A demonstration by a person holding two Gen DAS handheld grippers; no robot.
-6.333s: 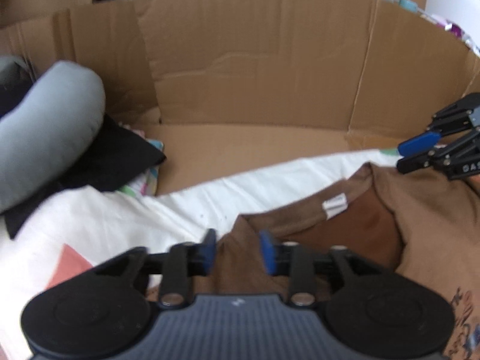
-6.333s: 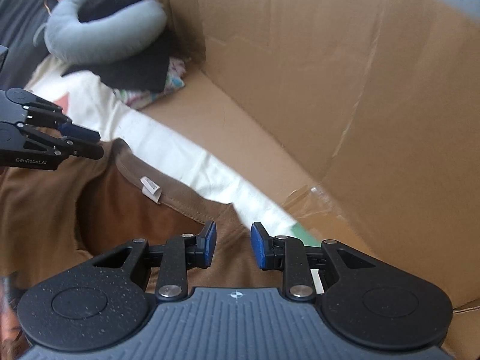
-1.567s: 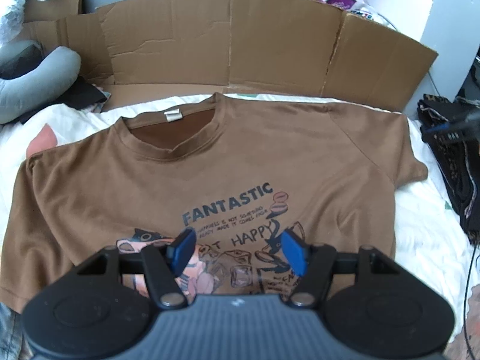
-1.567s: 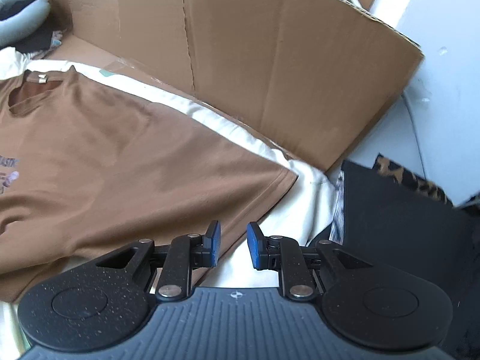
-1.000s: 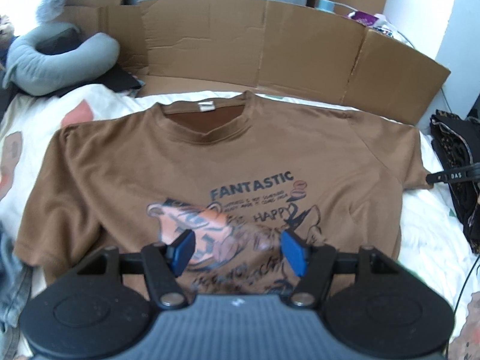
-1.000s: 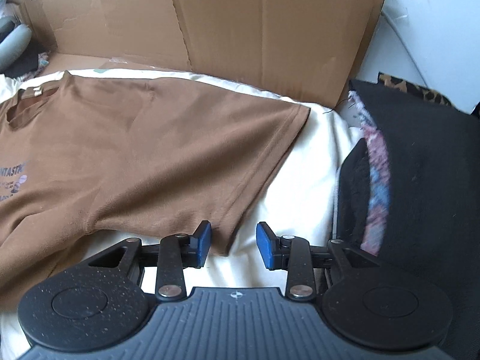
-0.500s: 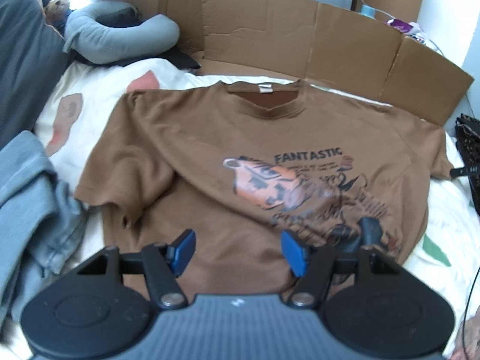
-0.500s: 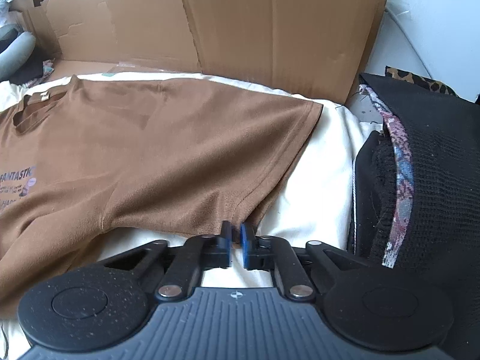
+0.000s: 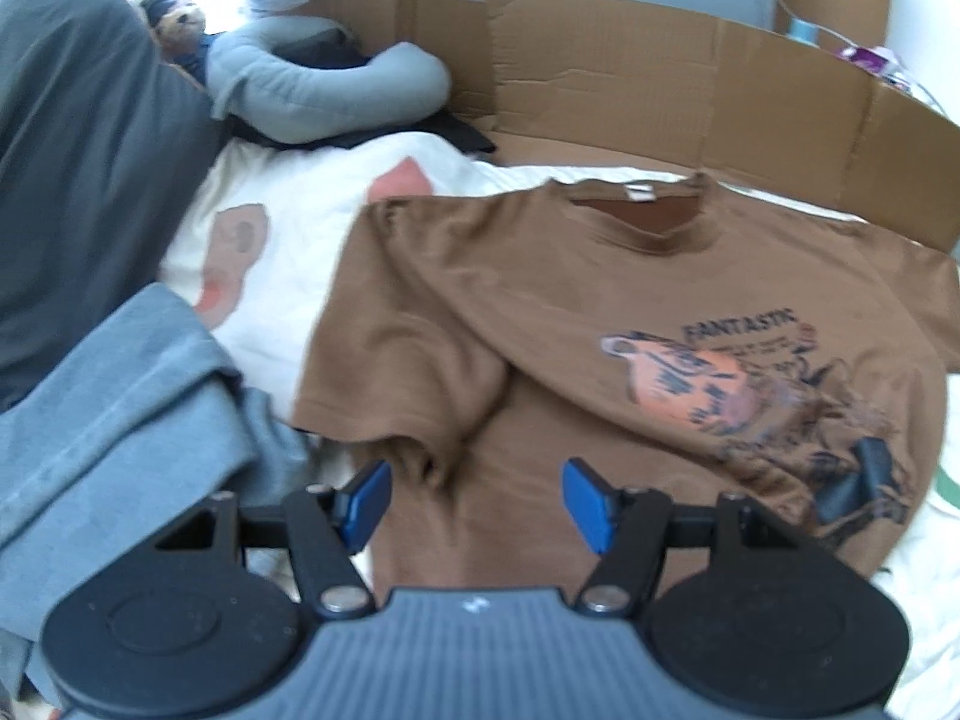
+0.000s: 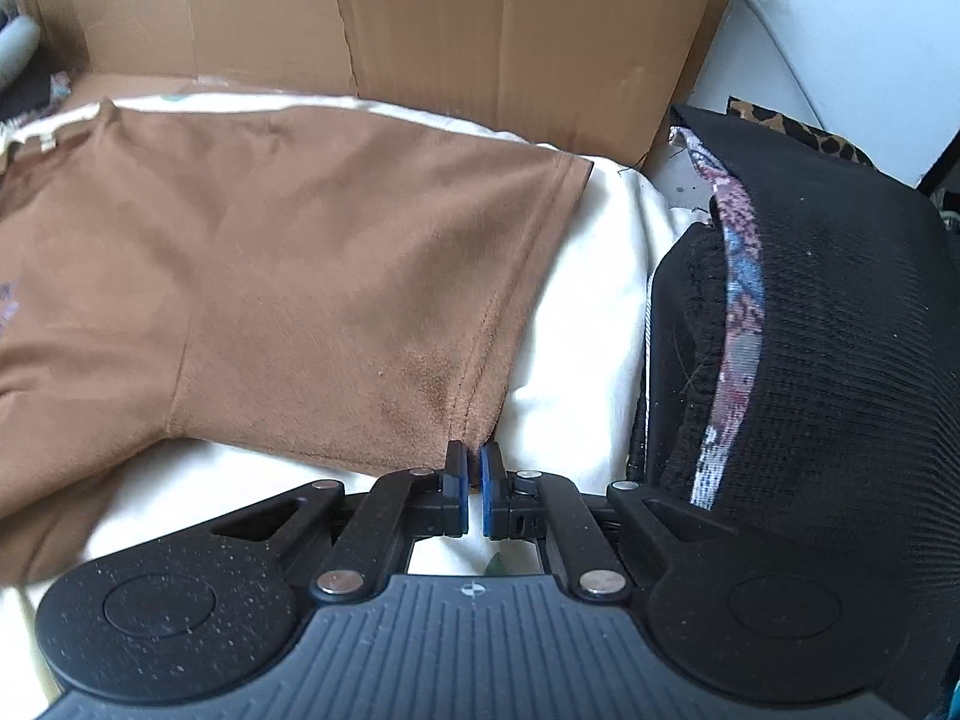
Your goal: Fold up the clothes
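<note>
A brown T-shirt (image 9: pixel 600 312) with a "FANTASTIC" print lies face up and spread out on a cream sheet (image 9: pixel 288 252). In the left wrist view my left gripper (image 9: pixel 474 501) is open and empty, hovering over the shirt's left side just below its crumpled left sleeve (image 9: pixel 408 414). In the right wrist view my right gripper (image 10: pixel 474 489) is shut on the lower corner of the shirt's right sleeve (image 10: pixel 480 426), the cloth pinched between the blue pads.
Cardboard panels (image 9: pixel 660 78) stand along the far edge. A grey neck pillow (image 9: pixel 312 90) lies at the back left. Grey-blue clothes (image 9: pixel 114 420) lie at the left. A pile of black knit clothes (image 10: pixel 810 330) sits right of the right gripper.
My left gripper moved left toward the shirt's left sleeve, still open. My right gripper, which shut on the right sleeve corner half a second ago, keeps its hold.
</note>
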